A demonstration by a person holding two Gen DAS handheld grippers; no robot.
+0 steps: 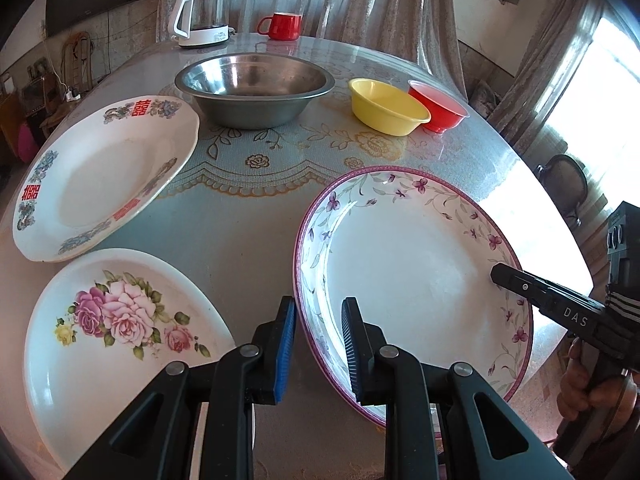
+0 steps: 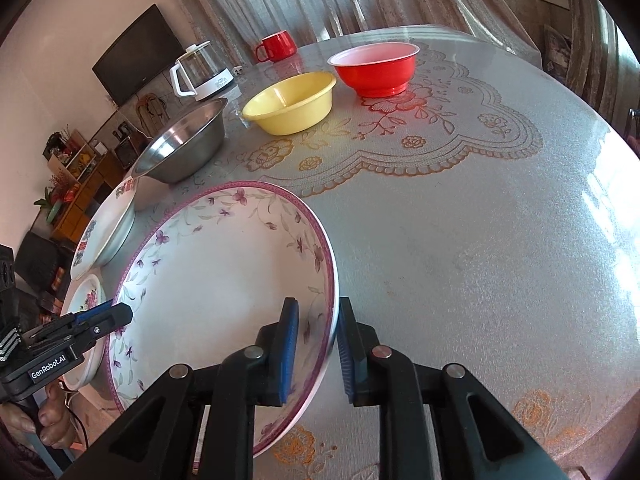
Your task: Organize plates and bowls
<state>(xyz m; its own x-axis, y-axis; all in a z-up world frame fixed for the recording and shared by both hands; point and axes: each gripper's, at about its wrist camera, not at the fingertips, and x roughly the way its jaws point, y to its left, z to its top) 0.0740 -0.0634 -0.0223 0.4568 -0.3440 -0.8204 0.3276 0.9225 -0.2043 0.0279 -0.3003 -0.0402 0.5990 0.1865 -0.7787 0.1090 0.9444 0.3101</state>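
Note:
A purple-rimmed floral plate [image 1: 408,272] lies on the table; it also shows in the right wrist view [image 2: 216,280]. My left gripper [image 1: 318,344] is open, its jaws straddling the plate's left rim. My right gripper [image 2: 318,344] is open, its jaws straddling the plate's right rim; it appears in the left wrist view [image 1: 520,280]. A rose plate [image 1: 116,344] and a red-character plate [image 1: 100,176] lie to the left. A steel bowl [image 1: 254,88], a yellow bowl [image 1: 386,106] and a red bowl [image 1: 438,106] stand at the back.
A white kettle [image 1: 204,16] and a red mug [image 1: 282,26] stand at the table's far edge. The table [image 2: 480,260] has a patterned cover. Curtains hang behind it. The table's right edge falls off near a chair [image 1: 564,184].

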